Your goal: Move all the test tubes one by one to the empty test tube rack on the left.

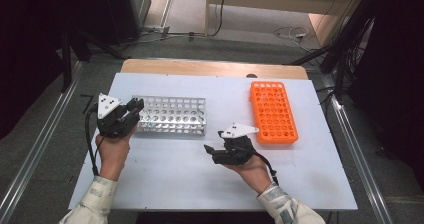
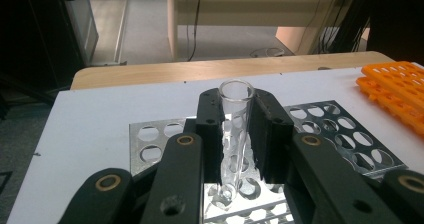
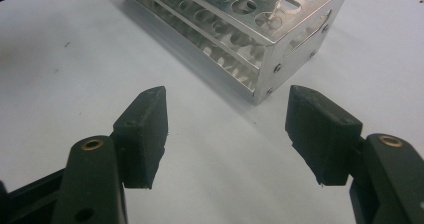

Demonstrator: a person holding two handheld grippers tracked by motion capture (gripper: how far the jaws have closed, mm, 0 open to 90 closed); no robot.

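A clear glass test tube (image 2: pixel 234 134) stands upright between the jaws of my left gripper (image 2: pixel 235 129), which is shut on it. The tube's rounded bottom sits in a hole of the metal rack (image 2: pixel 345 134) at its left end. From above, my left gripper (image 1: pixel 131 109) is at the left end of the metal rack (image 1: pixel 172 115). My right gripper (image 1: pixel 212 149) hovers over bare table in front of the rack, open with nothing between its jaws. In the right gripper view, that gripper (image 3: pixel 227 134) faces the corner of the metal rack (image 3: pixel 260 39).
An orange plastic rack (image 1: pixel 272 111) with many holes lies at the right of the white table top (image 1: pixel 175 179); its edge (image 2: pixel 400 86) shows in the left gripper view. Beyond the table's wooden far edge (image 1: pixel 215 68) are floor, cables and dark stands.
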